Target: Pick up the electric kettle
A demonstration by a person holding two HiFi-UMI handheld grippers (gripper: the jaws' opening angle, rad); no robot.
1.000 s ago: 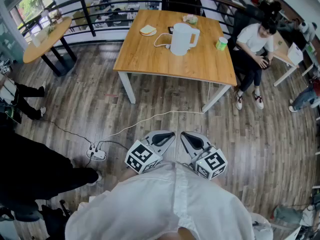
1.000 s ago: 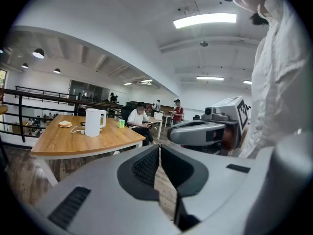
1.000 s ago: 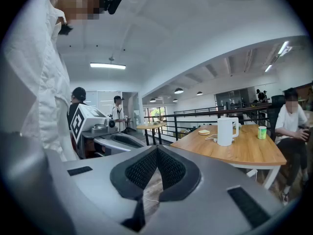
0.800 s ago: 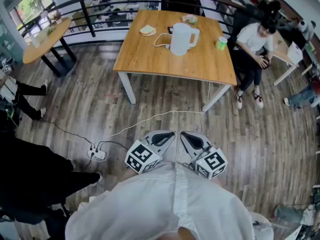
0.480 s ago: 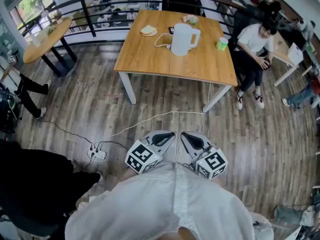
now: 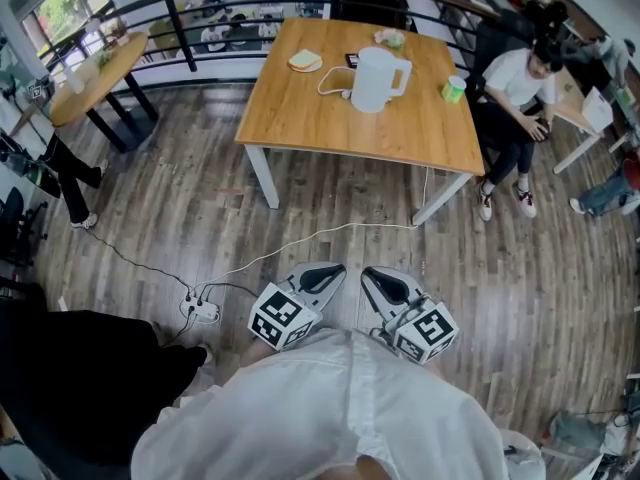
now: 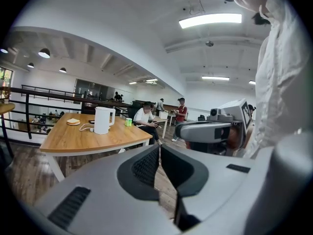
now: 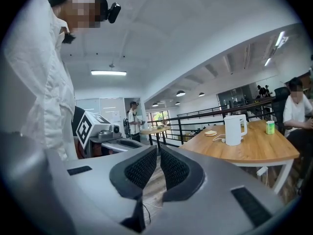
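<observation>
Electric kettle unmoved on table, bystander at left has shifted

Dark plank floor beneath a square wooden table on white legs, a smaller round table beside a black metal railing — window with greenery at left — strip lights on a white ceiling.

One white electric kettle. One green cup. One plate of food. One power strip. Two wooden worktops: a square worktop and a round worktop. Two hand-held grippers: the left hand-held gripper and the right hand-held gripper. One seated person.
</observation>
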